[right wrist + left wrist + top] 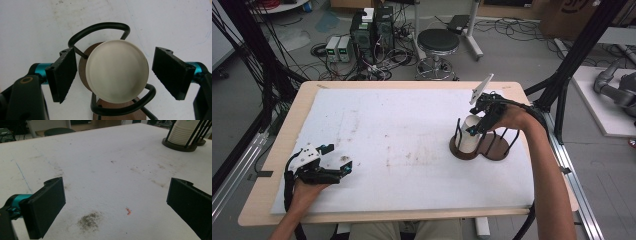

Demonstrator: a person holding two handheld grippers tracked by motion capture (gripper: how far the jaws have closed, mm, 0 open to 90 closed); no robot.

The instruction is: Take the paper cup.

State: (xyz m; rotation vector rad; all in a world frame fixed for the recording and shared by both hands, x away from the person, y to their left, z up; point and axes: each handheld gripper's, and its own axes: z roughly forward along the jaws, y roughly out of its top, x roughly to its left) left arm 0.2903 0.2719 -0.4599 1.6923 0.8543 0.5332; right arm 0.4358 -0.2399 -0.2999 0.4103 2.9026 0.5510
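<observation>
A stack of white paper cups (468, 135) stands bottom-up in the left bay of a black wire holder on a brown wooden base (497, 150), at the right of the white foam sheet. My right gripper (472, 129) hangs over the stack, open. In the right gripper view the top cup's round bottom (117, 71) lies between the spread pads (62, 75), touching neither. My left gripper (338, 158) rests open near the front left of the sheet with nothing in it. From the left gripper (116, 202) view the cup stack (178, 133) stands far off at the upper right.
The white foam sheet (402, 130) covers most of the wooden table (287, 130). A dark smudge (88, 221) and a small orange scrap (128, 211) lie on it near the left gripper. The holder's right bay (504, 142) holds nothing. A stool (438, 42) and black frame posts (579, 50) stand beyond the table.
</observation>
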